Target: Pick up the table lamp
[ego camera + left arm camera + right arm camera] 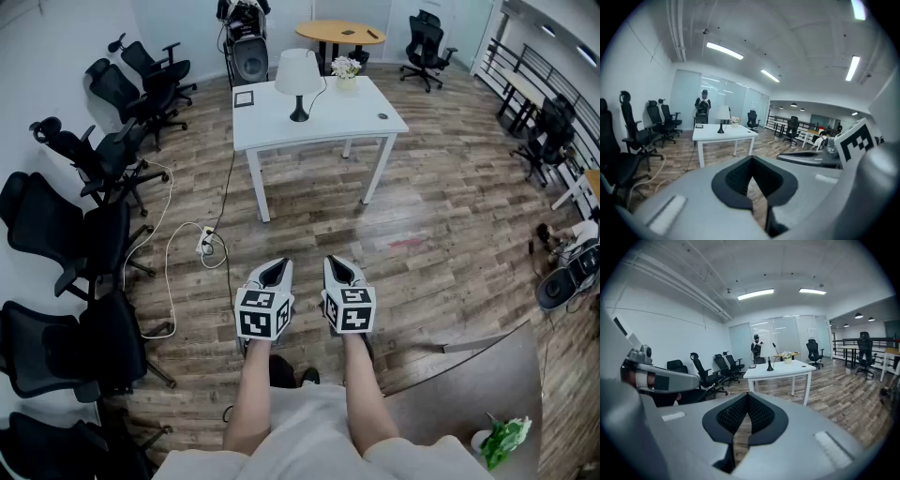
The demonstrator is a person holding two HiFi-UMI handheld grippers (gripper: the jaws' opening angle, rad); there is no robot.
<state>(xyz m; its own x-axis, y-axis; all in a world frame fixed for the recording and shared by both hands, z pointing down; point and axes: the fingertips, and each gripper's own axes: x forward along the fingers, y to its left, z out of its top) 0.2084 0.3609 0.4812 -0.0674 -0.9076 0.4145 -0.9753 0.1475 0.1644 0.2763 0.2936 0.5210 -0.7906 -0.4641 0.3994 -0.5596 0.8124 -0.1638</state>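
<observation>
While the grey left gripper (273, 270) and right gripper (340, 265) hang pinched closed and empty, the white-shaded, black-stemmed table lamp (298, 82) stands well off on the white rectangular desk (309, 131), so I reckon it's approach stage: next walk over, open up, grab the stem

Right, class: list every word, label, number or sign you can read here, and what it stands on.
No text is readable.
The marker cubes on the left gripper and right gripper show black-and-white square patterns, not letters.
The dark-framed card on the white table: too small to read.
</observation>
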